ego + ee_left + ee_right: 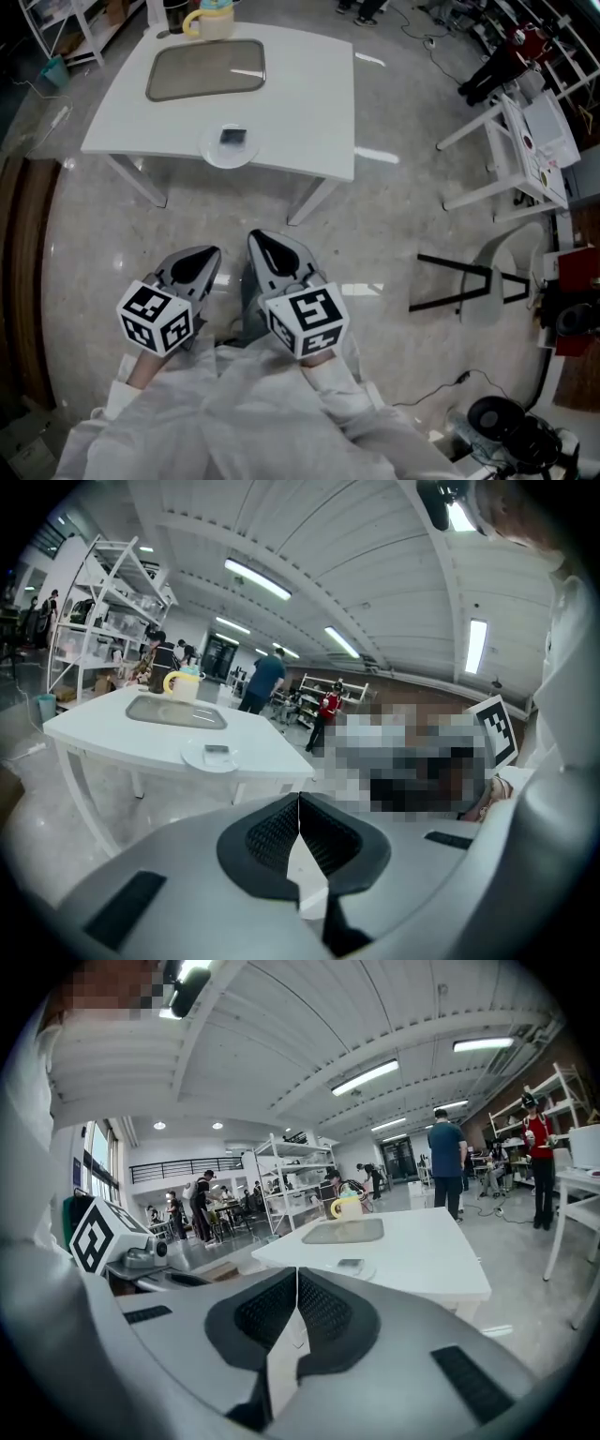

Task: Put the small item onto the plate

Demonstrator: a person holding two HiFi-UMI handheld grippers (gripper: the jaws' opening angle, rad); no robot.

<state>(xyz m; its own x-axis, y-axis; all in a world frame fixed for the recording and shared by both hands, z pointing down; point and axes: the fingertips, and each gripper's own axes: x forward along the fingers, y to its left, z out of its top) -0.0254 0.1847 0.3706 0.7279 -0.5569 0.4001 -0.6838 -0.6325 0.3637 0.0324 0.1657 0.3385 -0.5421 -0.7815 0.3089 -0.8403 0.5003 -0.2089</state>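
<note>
Both tools are empty and closed: in the left gripper view the left gripper (299, 808) has its ribbed pads pressed together with nothing between them, and the right gripper (297, 1279) reads the same in its own view. I'm holding them side by side in front of me, well back from the white table (309, 103). The small item (232, 136) is a dark, flat, roughly square piece, and from the head view it already lies on the white plate (211, 157) near the table's front edge. Beyond it are a grey tray (206, 70) and a yellow mug (211, 21). At this range I can't tell what the item is made of, so take this loosely: I'd judge it light and stiff, possibly smooth enough to slip. If I had to lift it, I'd open one tool wide, come in low and pinch it across two opposite edges. It lies so flat that the tips would nearly touch the plate, which could skid or chip if nudged.
</note>
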